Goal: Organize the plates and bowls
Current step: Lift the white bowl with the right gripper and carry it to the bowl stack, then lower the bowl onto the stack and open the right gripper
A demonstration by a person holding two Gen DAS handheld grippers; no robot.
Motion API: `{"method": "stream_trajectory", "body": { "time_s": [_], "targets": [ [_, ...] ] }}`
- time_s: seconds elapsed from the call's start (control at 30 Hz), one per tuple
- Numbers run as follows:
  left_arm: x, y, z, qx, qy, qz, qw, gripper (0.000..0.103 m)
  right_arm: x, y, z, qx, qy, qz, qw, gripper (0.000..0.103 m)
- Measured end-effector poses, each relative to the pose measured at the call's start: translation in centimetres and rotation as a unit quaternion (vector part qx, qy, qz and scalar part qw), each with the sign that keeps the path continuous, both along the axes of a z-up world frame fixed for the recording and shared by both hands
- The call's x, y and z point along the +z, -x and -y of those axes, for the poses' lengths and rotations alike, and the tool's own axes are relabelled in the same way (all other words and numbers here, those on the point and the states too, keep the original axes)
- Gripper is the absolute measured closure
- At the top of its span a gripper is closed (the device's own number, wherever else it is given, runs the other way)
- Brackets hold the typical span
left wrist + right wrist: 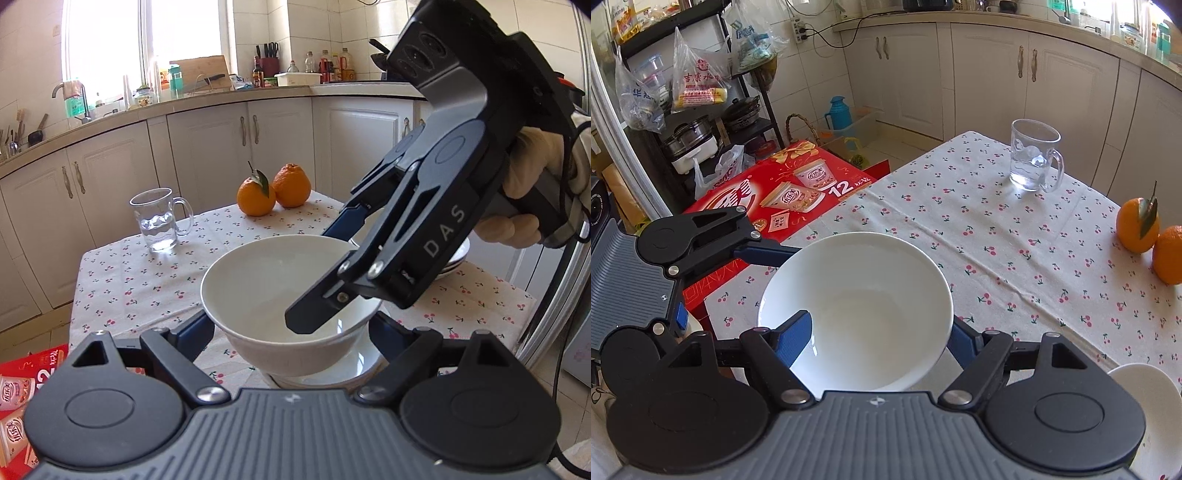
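A white bowl [258, 280] [864, 295] hangs slightly tilted over the near corner of the cherry-print table [122, 280]. My left gripper [293, 332] is shut on it, one finger on each side of the lower wall. My right gripper [308, 280] [879, 339] reaches in from the right. One of its fingers [796, 338] is inside the bowl and the other sits outside against the far rim, so they do not pinch the wall. Under the bowl a white dish [343, 373] lies on the table. More white dishes [456, 258] are stacked behind the right gripper.
A glass mug [157, 221] [1032, 162] holding a little water stands at the table's far left. Two oranges [256, 197] [1137, 229] sit at the back edge. A red carton [783, 195] stands on the floor beside the table. Another white dish [1145, 391] shows at the right wrist view's lower right.
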State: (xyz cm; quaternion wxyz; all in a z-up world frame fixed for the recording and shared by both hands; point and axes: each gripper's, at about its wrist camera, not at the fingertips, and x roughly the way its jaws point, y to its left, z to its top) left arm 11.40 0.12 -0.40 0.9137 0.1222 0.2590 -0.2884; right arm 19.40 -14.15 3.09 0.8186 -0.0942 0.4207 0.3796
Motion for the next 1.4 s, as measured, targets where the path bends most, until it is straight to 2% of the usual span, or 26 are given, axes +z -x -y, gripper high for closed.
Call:
{"method": "stream_trajectory", "body": {
  "time_s": [0.3, 0.77, 0.83, 0.9, 0.93, 1.13, 1.4],
  "targets": [
    [-1.2, -0.6, 0.8, -0.013, 0.005, -0.025, 0.9996, 0.013, -1.6, 0.4, 1.6, -0.019, 0.005, -0.013, 1.000, 0.021],
    [-2.2, -1.2, 0.7, -0.022, 0.018, -0.056, 0.9980, 0.012, -2.7, 0.5, 1.5, -0.019, 0.024, -0.010, 0.999, 0.021],
    [-2.3, -1.1, 0.7, -0.024, 0.018, -0.053, 0.9981, 0.012, -2.8, 0.5, 1.6, -0.021, 0.025, -0.010, 0.999, 0.019],
    [-2.2, -1.0, 0.7, -0.028, 0.016, -0.050, 0.9983, 0.012, -2.7, 0.6, 1.6, -0.022, 0.024, -0.004, 0.999, 0.004],
    [-2.1, -1.0, 0.6, -0.029, 0.017, -0.049, 0.9982, 0.011, -2.6, 0.7, 1.7, -0.022, 0.022, 0.002, 1.000, 0.000],
    [-1.6, -0.5, 0.0, -0.034, 0.011, -0.043, 0.9984, 0.010, -1.8, 1.1, 2.1, -0.020, 0.014, 0.012, 1.000, 0.000],
    [-0.9, 0.4, -0.6, -0.041, -0.011, -0.037, 0.9984, 0.010, -1.1, 3.2, 2.5, -0.027, 0.061, 0.050, 0.997, 0.000]
  ]
}}
